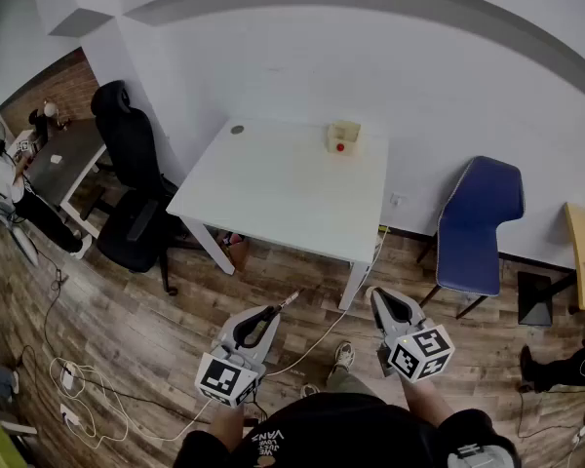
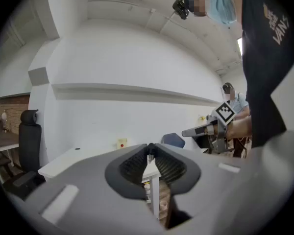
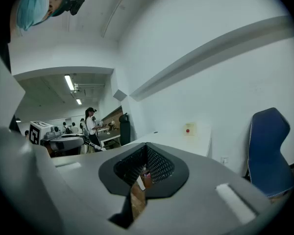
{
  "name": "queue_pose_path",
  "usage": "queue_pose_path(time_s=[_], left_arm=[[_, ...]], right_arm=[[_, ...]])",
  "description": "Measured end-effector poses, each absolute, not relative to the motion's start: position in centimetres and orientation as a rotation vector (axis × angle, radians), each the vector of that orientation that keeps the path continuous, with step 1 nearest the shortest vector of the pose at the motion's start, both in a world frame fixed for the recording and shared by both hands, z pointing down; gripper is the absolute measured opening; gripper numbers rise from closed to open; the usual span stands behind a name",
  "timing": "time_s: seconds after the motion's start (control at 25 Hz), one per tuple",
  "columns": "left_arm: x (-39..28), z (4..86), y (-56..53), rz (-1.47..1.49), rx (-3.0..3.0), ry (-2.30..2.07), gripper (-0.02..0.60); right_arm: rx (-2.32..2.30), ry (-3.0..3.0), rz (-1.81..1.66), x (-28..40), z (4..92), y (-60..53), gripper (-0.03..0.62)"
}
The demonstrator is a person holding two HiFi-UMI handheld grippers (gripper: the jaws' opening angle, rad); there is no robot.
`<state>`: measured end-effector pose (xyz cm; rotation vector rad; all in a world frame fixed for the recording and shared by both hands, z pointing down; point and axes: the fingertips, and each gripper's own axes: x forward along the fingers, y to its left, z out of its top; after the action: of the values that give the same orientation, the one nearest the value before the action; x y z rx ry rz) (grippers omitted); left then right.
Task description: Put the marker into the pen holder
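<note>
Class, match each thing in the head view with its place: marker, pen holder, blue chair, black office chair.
Things: 1 marker; 2 pen holder; 3 blue chair; 4 black office chair.
Places: A right of the white table; B held in the left gripper; C left of the table; D on the table, far side.
Pairs: 1-B, 2-D, 3-A, 4-C.

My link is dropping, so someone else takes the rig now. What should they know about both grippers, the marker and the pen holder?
Left gripper: shut on the marker, held over the floor, short of the white table.
Right gripper: shut, empty, alongside the left.
Pen holder: on the table's far side, near the wall.
Done: marker is gripped.
Left to do: carry it to the pen holder and drop it in.
</note>
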<state>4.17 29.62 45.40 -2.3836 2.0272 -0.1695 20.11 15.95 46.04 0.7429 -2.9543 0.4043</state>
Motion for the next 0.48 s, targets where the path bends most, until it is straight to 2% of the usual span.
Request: queue_pose_path(time_s=[0.48], left_arm=[[5.1, 46.4, 27.6, -0.158, -2.409, 2.052, 0.098]], right_arm=[[0.694, -2.991, 0.511, 20.4, 46.6, 14.1, 0.000]])
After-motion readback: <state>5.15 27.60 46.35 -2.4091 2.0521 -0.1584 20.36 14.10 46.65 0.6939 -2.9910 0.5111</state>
